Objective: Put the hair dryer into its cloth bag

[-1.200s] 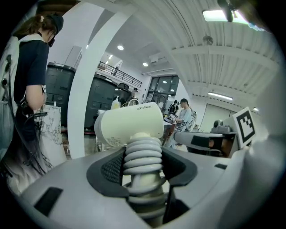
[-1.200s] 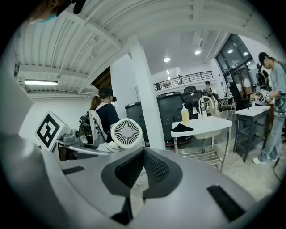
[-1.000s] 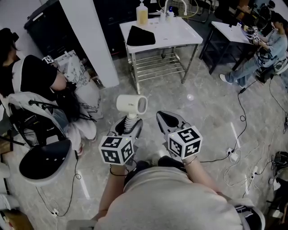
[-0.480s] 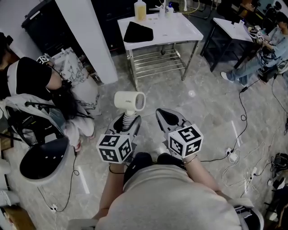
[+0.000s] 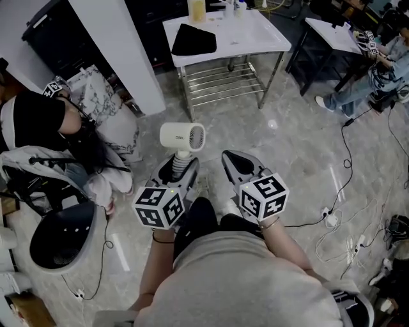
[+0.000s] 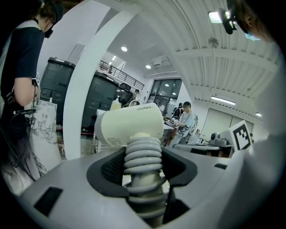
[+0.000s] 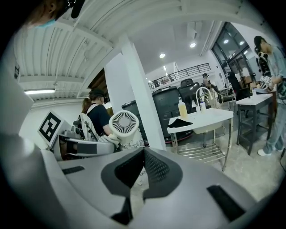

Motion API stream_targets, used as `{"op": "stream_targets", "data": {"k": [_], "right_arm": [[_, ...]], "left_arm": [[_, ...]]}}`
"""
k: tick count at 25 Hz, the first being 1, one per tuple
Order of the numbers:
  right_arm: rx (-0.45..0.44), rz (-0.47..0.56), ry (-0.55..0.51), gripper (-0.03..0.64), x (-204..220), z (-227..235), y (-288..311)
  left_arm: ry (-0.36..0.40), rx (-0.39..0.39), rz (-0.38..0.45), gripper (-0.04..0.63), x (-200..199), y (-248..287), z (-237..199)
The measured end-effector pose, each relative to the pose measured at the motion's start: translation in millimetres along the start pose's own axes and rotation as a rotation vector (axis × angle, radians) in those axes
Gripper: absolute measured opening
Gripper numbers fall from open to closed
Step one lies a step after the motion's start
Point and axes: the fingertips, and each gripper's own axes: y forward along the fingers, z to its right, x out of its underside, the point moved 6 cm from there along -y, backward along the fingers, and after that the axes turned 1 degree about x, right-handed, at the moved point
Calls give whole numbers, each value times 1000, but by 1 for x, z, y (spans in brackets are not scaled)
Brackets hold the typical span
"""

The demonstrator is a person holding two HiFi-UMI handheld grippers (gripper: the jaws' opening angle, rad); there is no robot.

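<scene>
Hair dryer (image 5: 182,136), cream-white plastic with a short round barrel and a grey ribbed handle, is on no surface. It is held upright in the air in front of the person, above the grey marble-pattern floor (image 5: 300,153). The barrel lies level, with its grille end toward the right side.

Left claw (image 5: 177,172) has it by the ribbed handle. The left gripper view shows the dark pads pressed against the ribs on both sides, the jaws standing fairly wide around the handle's girth.

Right claw (image 5: 238,167) has its jaws together with nothing between them. It is carried just beside the left one and is not touching the hair dryer.

Black cloth bag (image 5: 193,39) lies flat on the white steel-legged table (image 5: 255,38) well ahead, toward that table's left end. A yellowish bottle (image 5: 197,9) stands behind it. Dryer and bag are well apart.

Step in hand, as judged: the carry to the table. The pick-up is done and the bag is untouched.

Next move calls for:
- closing the gap to the table with the left grip unchanged;
- opening the right claw and taking one edge of the bag's mouth to lift it open. Which side the mouth faces cannot be made out from here;
- feeding the dryer in only once the mouth gapes, since one claw alone would likely push the limp cloth along the tabletop.
</scene>
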Motion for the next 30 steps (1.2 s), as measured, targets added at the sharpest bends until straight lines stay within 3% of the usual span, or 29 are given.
{"op": "stream_targets", "data": {"k": [7,19,30], "right_arm": [[31,-2,13,-2,-19,33,64],[70,-11,40,-2,-82,87,191],[99,-35,41,-2,-107,112,259]], "left_arm": [[-14,22,-33,227,-20,50,-50],[1,68,-50,227,-105,150,-152],[34,119,-118,227,-136,208,-204]]}}
